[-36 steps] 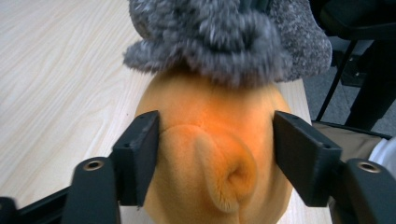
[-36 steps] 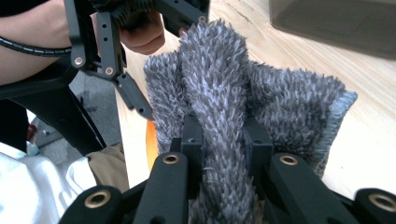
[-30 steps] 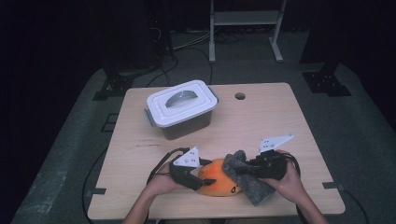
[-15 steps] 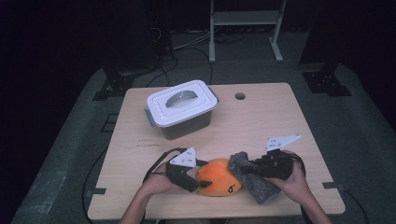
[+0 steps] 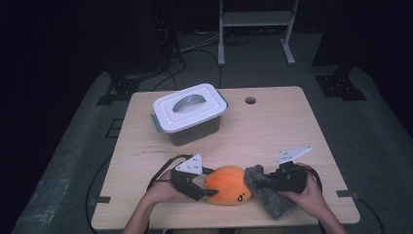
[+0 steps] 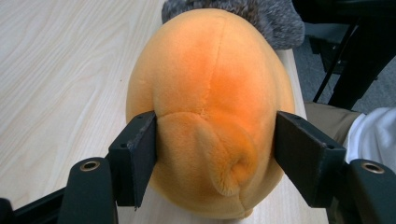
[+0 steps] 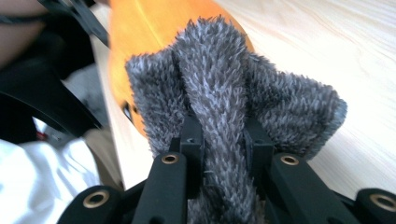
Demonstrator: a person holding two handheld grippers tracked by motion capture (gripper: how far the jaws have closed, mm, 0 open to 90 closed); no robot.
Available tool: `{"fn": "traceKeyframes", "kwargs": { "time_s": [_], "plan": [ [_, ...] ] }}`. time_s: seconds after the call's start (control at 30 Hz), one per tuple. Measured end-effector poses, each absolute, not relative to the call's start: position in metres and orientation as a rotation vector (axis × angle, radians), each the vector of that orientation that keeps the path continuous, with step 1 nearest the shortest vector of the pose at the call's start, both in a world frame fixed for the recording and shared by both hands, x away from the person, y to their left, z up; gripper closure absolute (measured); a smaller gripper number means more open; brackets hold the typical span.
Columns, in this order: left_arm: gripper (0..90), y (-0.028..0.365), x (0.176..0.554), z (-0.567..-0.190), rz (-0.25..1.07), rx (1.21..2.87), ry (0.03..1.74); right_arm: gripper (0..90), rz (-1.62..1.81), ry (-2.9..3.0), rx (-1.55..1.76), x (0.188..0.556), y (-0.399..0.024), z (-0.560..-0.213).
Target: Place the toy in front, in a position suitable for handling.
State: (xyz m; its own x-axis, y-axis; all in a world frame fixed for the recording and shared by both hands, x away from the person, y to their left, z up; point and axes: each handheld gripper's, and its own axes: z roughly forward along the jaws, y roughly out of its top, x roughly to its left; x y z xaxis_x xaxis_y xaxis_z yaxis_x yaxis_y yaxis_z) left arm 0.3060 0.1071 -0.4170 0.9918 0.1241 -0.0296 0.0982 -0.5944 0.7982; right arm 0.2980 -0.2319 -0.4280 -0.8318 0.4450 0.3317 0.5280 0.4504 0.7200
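Two grippers, left [image 6: 215, 154] apparently clasping orange plush [image 6: 215, 93], right [image 7: 224, 140] pinching grey cloth [image 7: 224, 93].

Orange toy [image 6: 215, 93] — soft plush; grey cloth [image 7: 224, 98] — shaggy; table [image 5: 272, 131] — matt wood.

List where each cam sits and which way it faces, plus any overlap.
High view: fixed above the person's side, looking forward and down on the table; both forearms, left gripper, right gripper.
Left gripper view: rides the left gripper, looks along its jaws flanking the orange plush.
Right gripper view: rides the right gripper, jaws clamped on the grey fuzzy cloth.
Shared: plush and cloth appear in all three.
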Motion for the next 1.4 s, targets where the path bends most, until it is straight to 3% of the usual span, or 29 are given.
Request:
{"fn": "traceKeyframes", "kwargs": {
  "time_s": [0.37, 0.5, 0.53, 0.67, 0.83, 0.93, 1.13, 1.17, 1.27, 1.4],
  "plan": [
    [28.3, 0.101, 0.303, -0.414, 0.046, 2.228, 0.131, 73.9, -1.477, -2.59, -0.755, 0.308, -0.208, -0.39],
    [14.1, 0.097, 0.305, -0.415, 0.035, 2.246, 0.197, 73.6, -1.413, -2.635, -0.715, 0.308, -0.193, -0.395],
    [14.9, 0.093, 0.307, -0.418, 0.033, 2.259, 0.215, 73.6, -1.418, -2.628, -0.708, 0.308, -0.191, -0.397],
    [38.0, 0.092, 0.306, -0.414, 0.143, 2.209, 0.183, 74.0, -1.41, -2.654, -0.739, 0.309, -0.196, -0.392],
    [42.1, 0.086, 0.299, -0.411, 0.359, 2.139, 0.105, 74.0, -1.47, -2.648, -0.762, 0.313, -0.202, -0.38],
    [37.2, 0.084, 0.304, -0.418, 0.318, 2.163, 0.121, 74.0, -1.454, -2.678, -0.754, 0.317, -0.196, -0.376],
    [11.6, 0.085, 0.311, -0.419, 0.159, 2.141, 0.268, 74.1, -1.431, -2.665, -0.749, 0.314, -0.192, -0.392],
    [13.2, 0.084, 0.311, -0.419, 0.154, 2.152, 0.268, 74.1, -1.43, -2.666, -0.743, 0.312, -0.192, -0.392],
    [30.5, 0.085, 0.308, -0.42, 0.184, 2.159, 0.221, 74.1, -1.425, -2.682, -0.736, 0.306, -0.197, -0.393],
    [31.7, 0.087, 0.308, -0.421, 0.171, 2.161, 0.217, 74.1, -1.426, -2.647, -0.798, 0.305, -0.215, -0.404]
  ]
}}
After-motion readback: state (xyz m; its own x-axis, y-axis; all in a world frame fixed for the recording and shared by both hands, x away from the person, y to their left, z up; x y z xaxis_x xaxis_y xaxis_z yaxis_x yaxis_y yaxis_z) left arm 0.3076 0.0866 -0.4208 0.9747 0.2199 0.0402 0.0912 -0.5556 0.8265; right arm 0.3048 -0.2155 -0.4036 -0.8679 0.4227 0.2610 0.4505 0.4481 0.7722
